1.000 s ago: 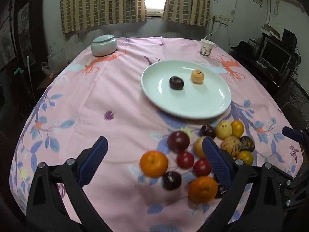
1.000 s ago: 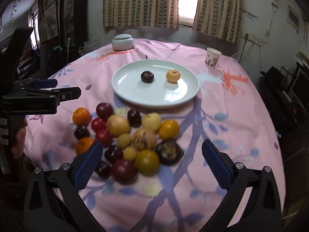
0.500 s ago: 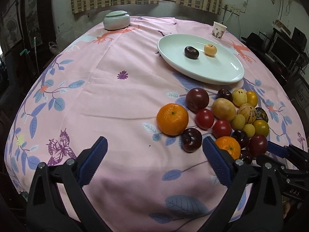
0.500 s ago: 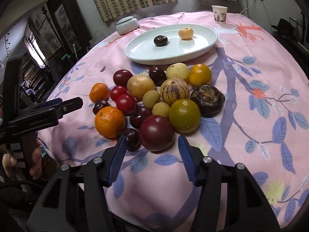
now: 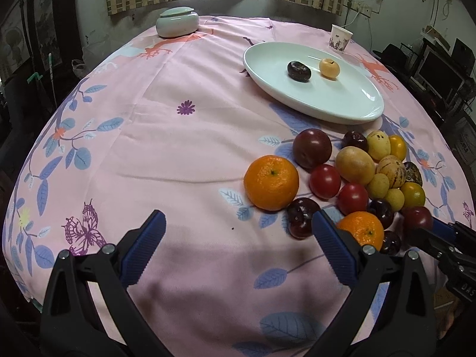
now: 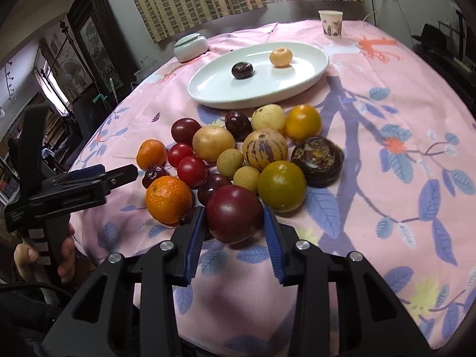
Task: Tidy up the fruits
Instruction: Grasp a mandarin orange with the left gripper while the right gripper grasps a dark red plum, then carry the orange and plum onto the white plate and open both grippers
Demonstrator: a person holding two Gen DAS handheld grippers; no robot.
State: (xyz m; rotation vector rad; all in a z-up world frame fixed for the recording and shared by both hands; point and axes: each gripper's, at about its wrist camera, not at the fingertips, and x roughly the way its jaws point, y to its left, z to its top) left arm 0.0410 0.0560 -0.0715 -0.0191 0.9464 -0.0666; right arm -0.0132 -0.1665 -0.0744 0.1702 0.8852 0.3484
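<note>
My right gripper has closed in, jaws now clasping the plum, lower centre; left gripper jaws stay spread.

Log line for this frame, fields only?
right gripper: closing around dark red plum | left gripper: open, idle | plate: two fruits

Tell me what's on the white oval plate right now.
Two fruits lie on the white oval plate: a dark purple round fruit and a pale orange round fruit, apart. Nothing on it is hidden.
</note>
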